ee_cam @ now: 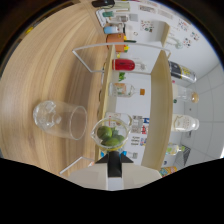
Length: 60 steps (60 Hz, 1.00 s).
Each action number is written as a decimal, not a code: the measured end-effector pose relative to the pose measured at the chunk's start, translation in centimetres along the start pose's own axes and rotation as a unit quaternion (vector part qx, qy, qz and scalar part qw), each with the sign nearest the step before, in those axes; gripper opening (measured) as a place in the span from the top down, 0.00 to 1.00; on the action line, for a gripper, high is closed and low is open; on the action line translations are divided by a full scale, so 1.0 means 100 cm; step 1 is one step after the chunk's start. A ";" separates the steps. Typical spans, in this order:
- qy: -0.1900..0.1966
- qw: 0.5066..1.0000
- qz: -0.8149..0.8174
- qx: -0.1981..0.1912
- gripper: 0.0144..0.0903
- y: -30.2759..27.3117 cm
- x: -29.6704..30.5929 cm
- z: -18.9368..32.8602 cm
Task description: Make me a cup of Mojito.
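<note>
fig. gripper view, camera rolled sideways, so the wooden tabletop (50,75) reads as a near-vertical plane.

a) gripper (114,167): only a dark central part shows low in the view, just under the small glass; the fingers themselves are lost in the black lower area, so cannot tell whether they are spread or closed, nor whether they press on anything.

b) small clear glass (111,134): sits just ahead of the gripper part, mouth toward the camera. inside lie green lime pieces (110,136), at least 2–3, packed together near the bottom.

c) large clear glass (61,120): next to the small glass, on the wood side; appears to rest on the tabletop w/ its thick base away from the small glass. looks empty; contact btwn the two glasses cannot be judged.

d) wooden shelf unit (160,95): beyond both glasses, holding assorted bottles and jars, incl. a red-labelled bottle (123,64) and a clear jar (184,123); labels too small to read.

e) white-edged outline (87,62) runs across the wood around the working area.
</note>
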 end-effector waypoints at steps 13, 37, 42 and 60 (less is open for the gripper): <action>-0.006 0.999 0.043 -0.003 0.98 -0.003 0.003 -0.003; -0.037 0.813 0.573 -0.096 0.98 0.060 0.014 -0.043; -0.068 0.741 0.657 -0.121 0.98 0.081 -0.022 -0.046; -0.188 0.598 0.746 -0.224 0.98 0.127 -0.176 -0.044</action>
